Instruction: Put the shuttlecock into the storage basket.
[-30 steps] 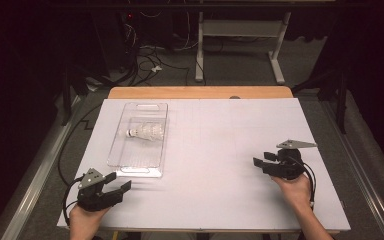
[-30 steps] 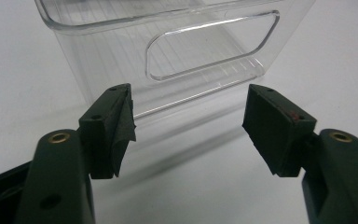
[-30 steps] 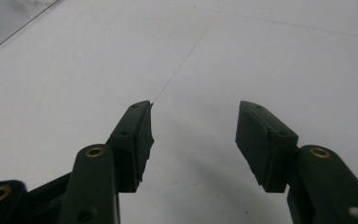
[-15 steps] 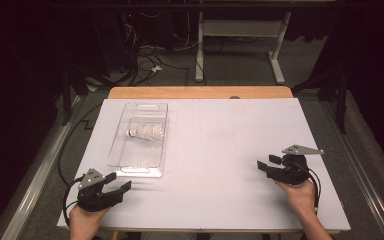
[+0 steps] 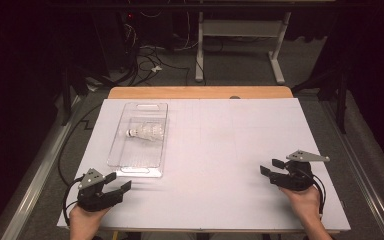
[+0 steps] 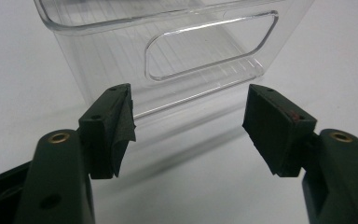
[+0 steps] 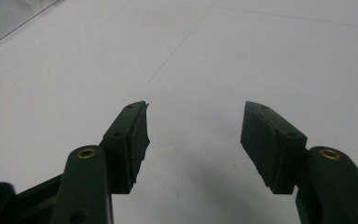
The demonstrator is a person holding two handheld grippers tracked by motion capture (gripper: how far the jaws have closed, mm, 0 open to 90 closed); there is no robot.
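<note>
While 1 shuttlecock (image 5: 145, 133) lies in 1 clear bin (image 5: 125, 160), 2 tools, left (image 5: 114, 186) & right (image 5: 271, 166), gape empty.

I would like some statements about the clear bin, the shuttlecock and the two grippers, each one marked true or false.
1. The shuttlecock lies inside the clear bin. True.
2. The left gripper is closed on the bin's wall. False: its jaws stand open, short of the bin's handle end, with nothing between them.
3. The right gripper holds nothing. True: its jaws are open above the bare white table.
4. The bin stands on the right half of the table. False: it stands on the left half, in front of the left gripper.
5. The shuttlecock stands upright on its cork. False: it lies on its side.
</note>
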